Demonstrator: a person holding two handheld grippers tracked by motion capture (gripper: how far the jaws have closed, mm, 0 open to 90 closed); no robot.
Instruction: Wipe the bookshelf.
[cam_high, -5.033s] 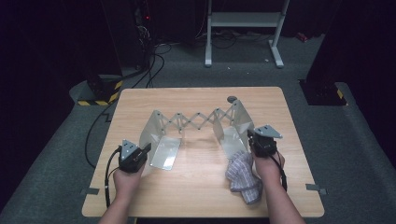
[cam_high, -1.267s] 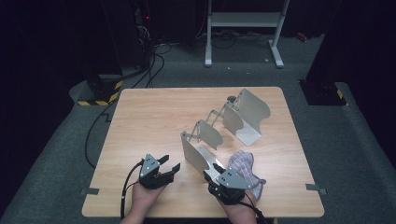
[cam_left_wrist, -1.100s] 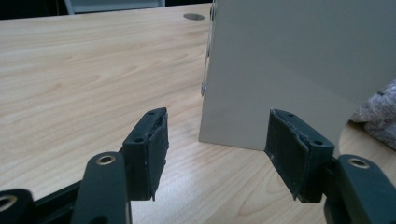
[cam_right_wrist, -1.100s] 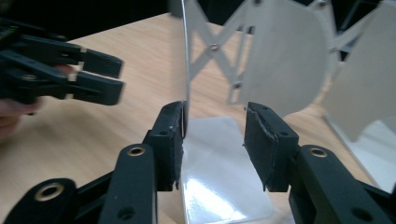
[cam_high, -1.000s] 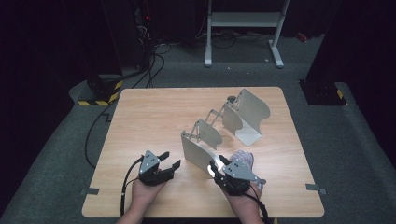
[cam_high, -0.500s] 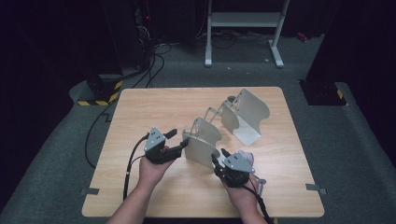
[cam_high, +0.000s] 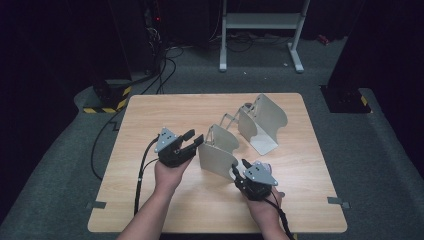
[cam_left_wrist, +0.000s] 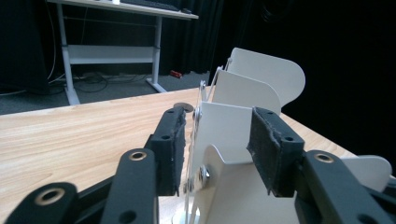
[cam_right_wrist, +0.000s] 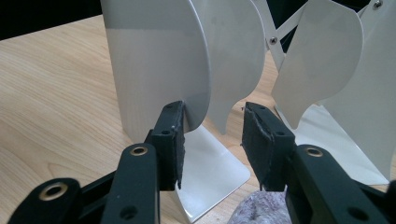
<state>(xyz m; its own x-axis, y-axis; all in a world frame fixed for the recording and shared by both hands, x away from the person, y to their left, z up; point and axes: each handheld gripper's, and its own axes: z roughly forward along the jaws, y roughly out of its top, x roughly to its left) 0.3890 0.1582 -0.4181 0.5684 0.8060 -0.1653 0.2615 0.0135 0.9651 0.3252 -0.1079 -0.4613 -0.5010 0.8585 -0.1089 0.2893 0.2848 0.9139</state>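
Closing L tongs (cam_left_wrist: 217, 154) round bookend (cam_left_wrist: 233, 140), gap left | R tongs (cam_right_wrist: 212, 140) apart, holding nothing

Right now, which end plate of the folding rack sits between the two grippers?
The near end plate, at the rack's table-front end: left gripper straddles its top, right gripper is beside it. The far end plate stands alone.

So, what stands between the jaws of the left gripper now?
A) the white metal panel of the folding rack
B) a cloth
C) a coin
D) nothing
A: in the left gripper view the jaws of the left gripper stand on either side of the near white panel of the folding rack, and they have just been closing.
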